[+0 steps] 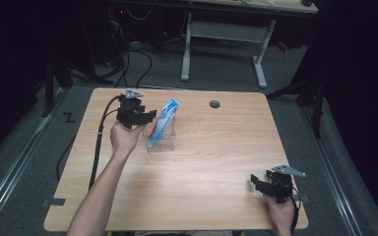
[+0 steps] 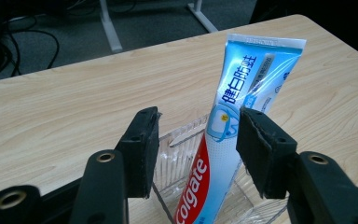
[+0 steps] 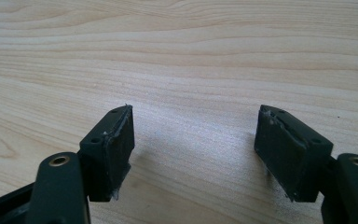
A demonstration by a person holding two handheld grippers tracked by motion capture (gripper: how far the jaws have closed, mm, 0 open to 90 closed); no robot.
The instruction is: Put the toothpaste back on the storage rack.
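In the high view, a toothpaste tube (image 1: 165,119) is seen standing tilted in a clear plastic holder (image 1: 161,139) on the tabletop (image 1: 216,162), its flat crimped end uppermost and leaning away from the left gripper (image 1: 147,116), which is held just beside the holder. The placing of the tube into the holder is therefore judged to be done, and what is left appears to be only the drawing back of that gripper; the right gripper (image 1: 257,183) is held well apart from the holder, near the tabletop's near edge. In the left gripper view, the tube (image 2: 233,121) is seen rising out of the holder (image 2: 182,154) between the two fingers (image 2: 142,149), which stand apart; it lies nearer the right-hand finger and may overlap its edge, though whether any contact remains cannot be told from this angle, and no squeeze is visible on the tube. The tube's weight seems to be carried by the holder. In the right gripper view, that gripper's fingers (image 3: 114,149) are seen spread wide over bare wood, with nothing between them.
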